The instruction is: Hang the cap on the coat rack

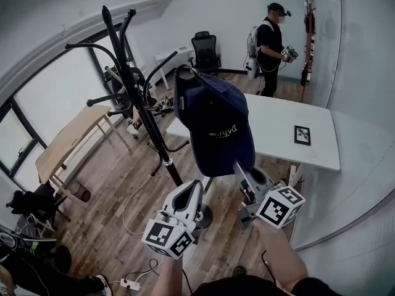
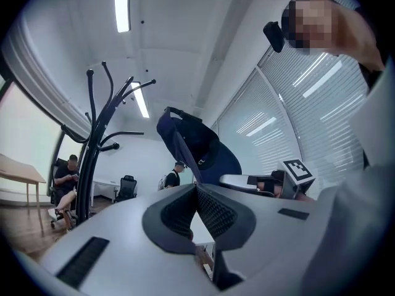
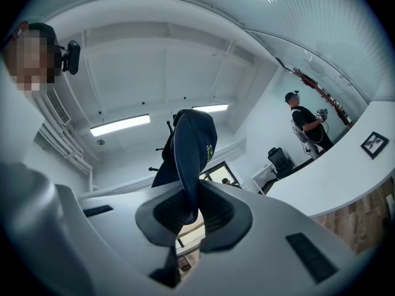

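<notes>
One raised right hand-held gripper (image 1: pixel 239 165), clamping cap (image 1: pixel 213 122)

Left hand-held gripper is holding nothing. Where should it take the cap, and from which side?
Probably the cap's lower edge beside the brim, coming from below-left. The right hand-held gripper pinches the brim, and the cap stands up above it with its back opening topmost, near the coat rack's hooks. Leave that end free for hooking.

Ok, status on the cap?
Right tongs shut on cap brim. Left tongs shut, empty. Cap held up beside coat rack, not seen on a hook. Path looks clear.
</notes>
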The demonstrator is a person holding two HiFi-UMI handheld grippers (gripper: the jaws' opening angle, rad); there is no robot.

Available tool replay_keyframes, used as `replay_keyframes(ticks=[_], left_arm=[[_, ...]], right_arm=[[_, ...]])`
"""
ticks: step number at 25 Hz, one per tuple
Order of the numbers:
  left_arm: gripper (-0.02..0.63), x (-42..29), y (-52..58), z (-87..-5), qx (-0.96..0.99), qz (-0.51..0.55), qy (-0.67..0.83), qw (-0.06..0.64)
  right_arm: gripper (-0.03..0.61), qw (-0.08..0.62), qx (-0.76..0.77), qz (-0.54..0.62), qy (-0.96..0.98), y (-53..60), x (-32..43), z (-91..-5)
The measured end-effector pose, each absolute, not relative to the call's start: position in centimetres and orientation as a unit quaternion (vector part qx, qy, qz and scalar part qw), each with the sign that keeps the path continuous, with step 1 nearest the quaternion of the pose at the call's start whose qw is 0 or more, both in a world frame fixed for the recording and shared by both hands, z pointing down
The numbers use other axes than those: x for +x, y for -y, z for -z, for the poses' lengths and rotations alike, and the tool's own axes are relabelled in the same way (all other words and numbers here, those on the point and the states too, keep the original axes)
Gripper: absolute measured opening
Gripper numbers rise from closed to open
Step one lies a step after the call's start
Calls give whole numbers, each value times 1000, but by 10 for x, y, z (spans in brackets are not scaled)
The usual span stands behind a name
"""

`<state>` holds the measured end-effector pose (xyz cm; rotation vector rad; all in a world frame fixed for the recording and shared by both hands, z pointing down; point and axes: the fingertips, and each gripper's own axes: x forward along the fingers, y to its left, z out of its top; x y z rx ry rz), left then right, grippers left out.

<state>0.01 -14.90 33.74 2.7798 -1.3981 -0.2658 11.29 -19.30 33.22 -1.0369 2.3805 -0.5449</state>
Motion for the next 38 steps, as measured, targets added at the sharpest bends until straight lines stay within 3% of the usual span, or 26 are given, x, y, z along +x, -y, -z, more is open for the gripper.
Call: replay_keyframes(ticks=[7, 38], left_arm=[[15, -10, 146, -343, 877, 78, 474, -1], [15, -73, 258, -247, 887, 111, 445, -64]], right_arm=[[44, 287, -337, 217, -870, 194, 99, -330], [44, 320, -285, 145, -892, 286, 23, -183]])
